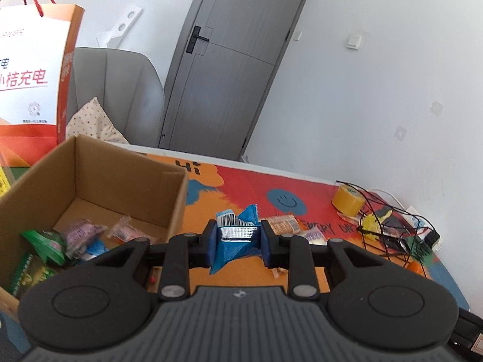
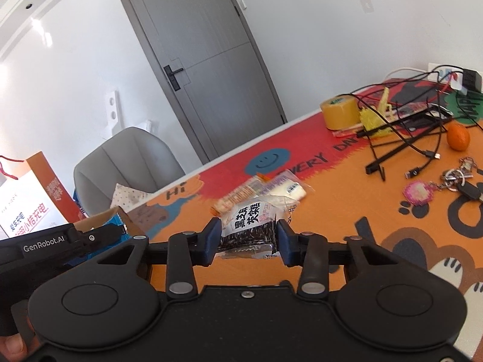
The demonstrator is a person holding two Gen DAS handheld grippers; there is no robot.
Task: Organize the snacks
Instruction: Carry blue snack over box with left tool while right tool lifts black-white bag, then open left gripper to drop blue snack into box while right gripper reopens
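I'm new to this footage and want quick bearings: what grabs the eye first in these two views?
Each gripper is clamped on a snack: the left gripper pinches a blue packet, the right gripper a black sesame packet. To the left sits an open cardboard box with several snacks already inside. Everything rests on a loud orange-and-red mat, with a tangle of black cables at its far end.

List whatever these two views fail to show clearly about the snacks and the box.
- Cardboard box, left wrist view: its near wall and part of the snacks inside are covered by the left gripper; the frame edge crops its left side.
- Blue packet, left wrist view: the jaws hide its sides, so no label reads.
- Loose snacks, right wrist view: blurred, print unreadable.
- Black sesame packet in the right gripper: lower edge hidden.
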